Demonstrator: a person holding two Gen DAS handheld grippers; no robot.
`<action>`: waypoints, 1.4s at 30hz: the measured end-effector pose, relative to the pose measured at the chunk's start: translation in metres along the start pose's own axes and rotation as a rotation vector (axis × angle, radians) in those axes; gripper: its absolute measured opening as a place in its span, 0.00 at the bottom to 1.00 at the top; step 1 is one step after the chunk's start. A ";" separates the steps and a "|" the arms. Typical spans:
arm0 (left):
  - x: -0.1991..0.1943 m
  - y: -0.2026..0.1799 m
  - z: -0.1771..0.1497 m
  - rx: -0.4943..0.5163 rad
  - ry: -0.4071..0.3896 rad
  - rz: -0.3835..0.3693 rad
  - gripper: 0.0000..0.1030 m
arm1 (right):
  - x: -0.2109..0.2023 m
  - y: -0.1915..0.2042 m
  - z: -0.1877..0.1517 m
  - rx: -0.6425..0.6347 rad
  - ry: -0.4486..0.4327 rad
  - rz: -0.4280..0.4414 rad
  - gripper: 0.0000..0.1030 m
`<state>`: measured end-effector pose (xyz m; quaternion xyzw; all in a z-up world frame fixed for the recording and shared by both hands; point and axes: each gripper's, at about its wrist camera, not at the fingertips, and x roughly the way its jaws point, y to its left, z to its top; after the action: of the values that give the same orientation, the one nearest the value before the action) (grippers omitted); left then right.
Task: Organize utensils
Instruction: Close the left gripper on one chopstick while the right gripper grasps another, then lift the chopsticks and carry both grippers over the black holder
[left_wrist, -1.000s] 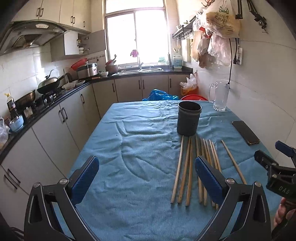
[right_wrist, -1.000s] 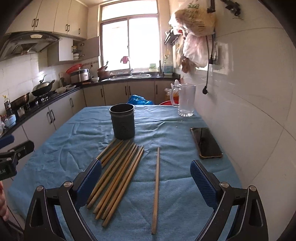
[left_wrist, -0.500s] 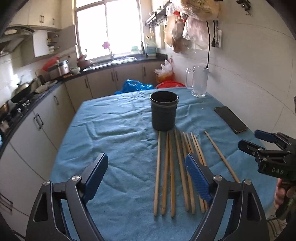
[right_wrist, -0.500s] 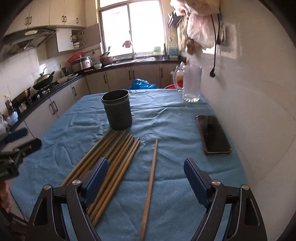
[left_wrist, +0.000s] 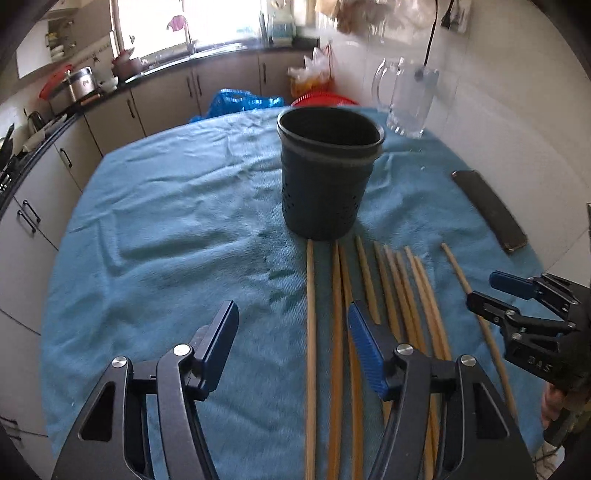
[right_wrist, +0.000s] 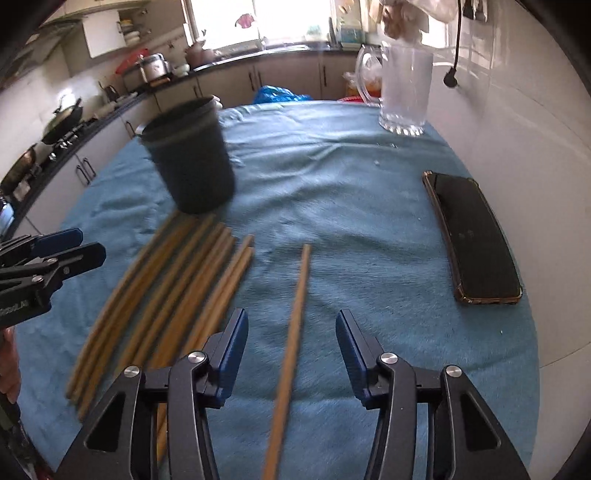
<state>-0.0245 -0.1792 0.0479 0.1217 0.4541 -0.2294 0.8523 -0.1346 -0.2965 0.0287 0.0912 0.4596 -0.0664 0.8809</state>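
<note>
My left gripper (left_wrist: 291, 343) is closing, blue pads still apart, angled down over the blue cloth (left_wrist: 166, 229). The leftmost chopstick (left_wrist: 310, 332) and the next one run between the pads; neither pad touches them. My right gripper (right_wrist: 290, 354) is closing too, pads apart, the lone chopstick (right_wrist: 291, 332) lying between them, untouched.

The chopstick bunch (left_wrist: 399, 295) lies flat on the cloth at 1 o'clock of the left gripper, sticks side by side and pointing to 12. In the left view my right gripper shows at 3 o'clock, white lettering on its black body reads roughly "DAS", partly blurred. In the right view the left gripper sits at 9 o'clock, its lettering too blurred to read.

The dark holder cup (left_wrist: 328, 173) stands upright at 12, just past the chopstick tips, small holes in its wall. Black phone (right_wrist: 472, 236) lies flat at 2 o'clock in the right view, screen dark. Glass mug (right_wrist: 404, 85) stands at the far edge by the wall.
</note>
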 end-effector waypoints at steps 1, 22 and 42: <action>0.004 -0.001 0.002 0.005 0.005 -0.003 0.58 | 0.004 -0.004 0.001 0.006 0.009 -0.004 0.51; 0.061 -0.006 0.029 0.036 0.061 0.010 0.18 | 0.043 0.004 0.035 -0.061 0.044 -0.060 0.08; -0.143 0.003 -0.020 -0.019 -0.298 -0.003 0.05 | -0.120 0.022 0.025 -0.027 -0.306 0.091 0.06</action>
<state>-0.1067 -0.1285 0.1549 0.0777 0.3246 -0.2418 0.9111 -0.1783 -0.2766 0.1433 0.0889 0.3165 -0.0335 0.9438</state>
